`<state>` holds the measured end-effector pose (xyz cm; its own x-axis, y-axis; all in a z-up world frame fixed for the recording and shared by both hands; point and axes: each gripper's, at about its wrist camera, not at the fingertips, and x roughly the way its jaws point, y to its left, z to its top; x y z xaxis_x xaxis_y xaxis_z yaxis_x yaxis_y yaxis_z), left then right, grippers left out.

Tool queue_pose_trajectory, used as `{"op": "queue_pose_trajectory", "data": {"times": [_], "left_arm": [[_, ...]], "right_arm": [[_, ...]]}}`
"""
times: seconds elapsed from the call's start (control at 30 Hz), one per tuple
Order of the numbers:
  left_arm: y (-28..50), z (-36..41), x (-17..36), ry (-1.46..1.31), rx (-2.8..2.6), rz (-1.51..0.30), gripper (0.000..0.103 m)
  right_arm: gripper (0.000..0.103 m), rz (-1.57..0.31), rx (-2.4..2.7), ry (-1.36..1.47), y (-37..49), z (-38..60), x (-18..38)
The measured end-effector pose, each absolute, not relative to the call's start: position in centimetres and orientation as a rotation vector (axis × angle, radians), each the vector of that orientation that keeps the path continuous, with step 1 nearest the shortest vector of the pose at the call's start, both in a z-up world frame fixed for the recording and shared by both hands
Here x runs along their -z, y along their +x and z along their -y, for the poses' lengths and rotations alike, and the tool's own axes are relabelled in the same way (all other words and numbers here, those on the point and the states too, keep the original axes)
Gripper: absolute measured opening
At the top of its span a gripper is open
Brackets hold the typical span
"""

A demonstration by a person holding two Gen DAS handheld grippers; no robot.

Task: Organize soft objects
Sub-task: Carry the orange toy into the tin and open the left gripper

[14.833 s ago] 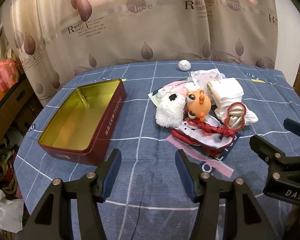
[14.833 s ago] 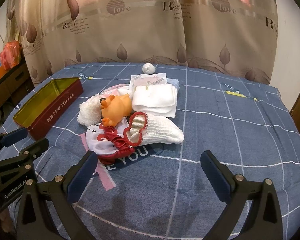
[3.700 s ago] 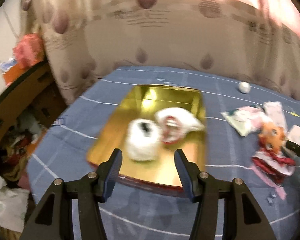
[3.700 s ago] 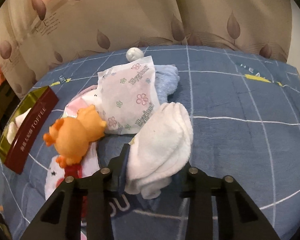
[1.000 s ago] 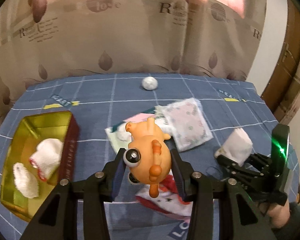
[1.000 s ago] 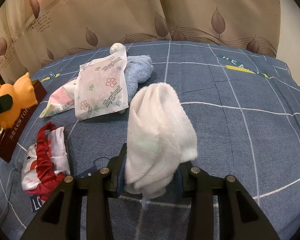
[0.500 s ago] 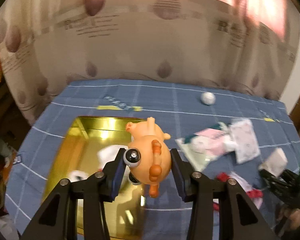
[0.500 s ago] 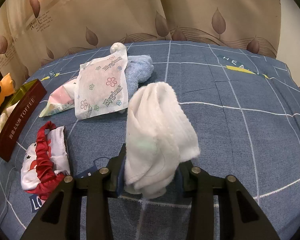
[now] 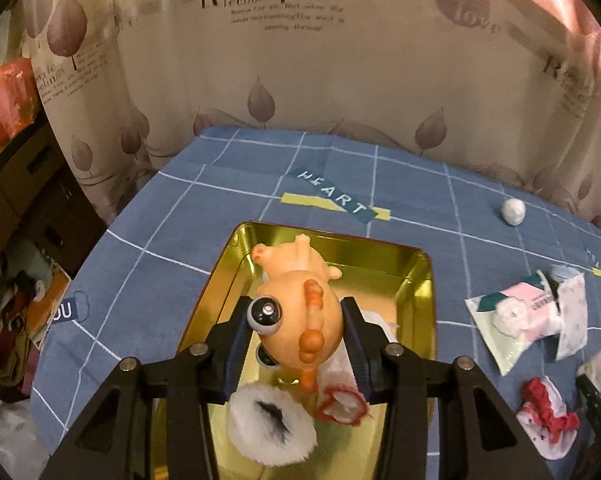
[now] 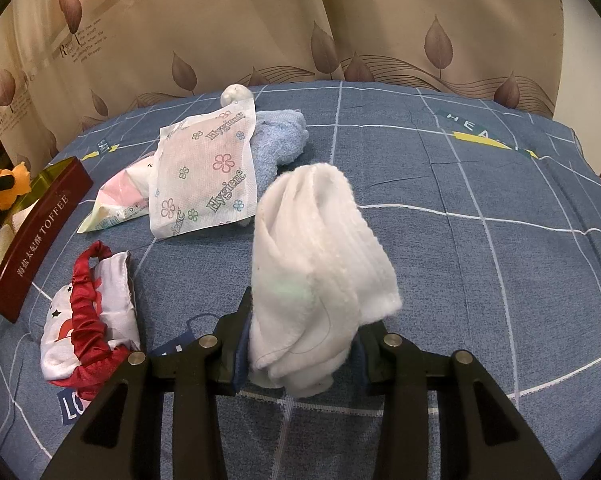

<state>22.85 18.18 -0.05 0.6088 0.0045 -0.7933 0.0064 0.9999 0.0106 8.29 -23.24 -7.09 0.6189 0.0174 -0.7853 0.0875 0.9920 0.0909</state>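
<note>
My left gripper [image 9: 294,328] is shut on an orange toy animal [image 9: 296,300] and holds it above the open gold tin [image 9: 424,280]. A fluffy white sock [image 9: 270,428] and a white sock with red trim [image 9: 342,404] lie in the tin. My right gripper [image 10: 300,344] is shut on a folded white towel [image 10: 320,248] and holds it above the blue cloth. In the right wrist view the tin [image 10: 36,232] is at the far left, with the toy [image 10: 14,184] over it.
On the blue checked tablecloth [image 10: 480,200] lie a red-and-white pouch [image 10: 88,312], a flowered wipe packet [image 10: 208,176], a blue towel [image 10: 280,140], a pink packet [image 10: 120,196] and a small white ball [image 10: 236,92]. Curtains hang behind. Cluttered shelves [image 9: 16,208] stand left.
My left gripper has carried the orange toy left and forward, from over the pile to above the tin. My right gripper holds the white towel almost still.
</note>
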Motion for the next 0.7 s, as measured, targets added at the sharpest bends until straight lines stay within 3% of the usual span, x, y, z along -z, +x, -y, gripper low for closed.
{"op": "queue_pose_trajectory", "data": {"times": [0.37, 0.7], "left_arm": [[25.8, -18.1, 3.6, 0.019, -0.045, -1.020, 0.048], [25.8, -19.1, 3.1, -0.037, -0.047, -1.022, 0.050]], "right_arm": [[0.039, -0.904, 0.040, 0.123, 8.3, 23.1, 7.1], [0.040, -0.906, 0.041, 0.114, 8.3, 23.2, 7.1]]}}
